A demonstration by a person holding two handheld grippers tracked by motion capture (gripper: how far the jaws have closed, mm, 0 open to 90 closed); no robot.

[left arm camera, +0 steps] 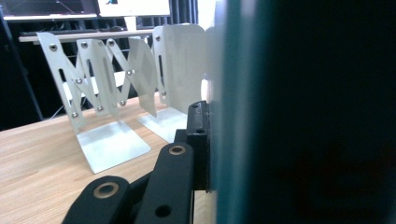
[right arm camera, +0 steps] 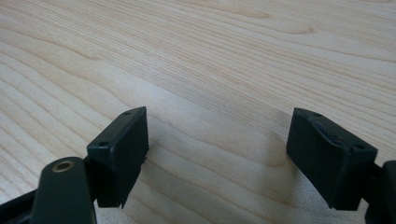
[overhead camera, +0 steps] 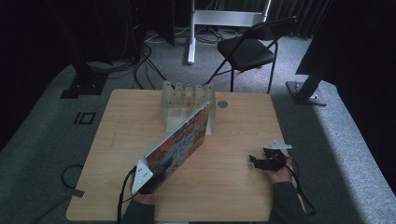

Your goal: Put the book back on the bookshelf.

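Note:
A flat book with a colourful cover [overhead camera: 180,140] stands on edge, slanting from the near left of the wooden table [overhead camera: 233,191] up to a pale metal accordion rack [overhead camera: 187,98] at the back. My left gripper [overhead camera: 148,179] is shut on the book's near end. In the left gripper view one black jaw presses the book's teal edge [left arm camera: 229,116]; the other jaw is hidden behind the book, and the rack [left arm camera: 112,79] stands just ahead. My right gripper [overhead camera: 261,161] rests at the table's right with its jaws wide apart. Nothing but bare wood lies between its fingertips [right arm camera: 217,149].
A small round grommet [overhead camera: 222,104] sits in the tabletop right of the rack. Beyond the table, on grey carpet, are a black folding chair [overhead camera: 247,49], stand bases [overhead camera: 84,86] and cables [overhead camera: 144,65]. Table edges lie close behind both hands.

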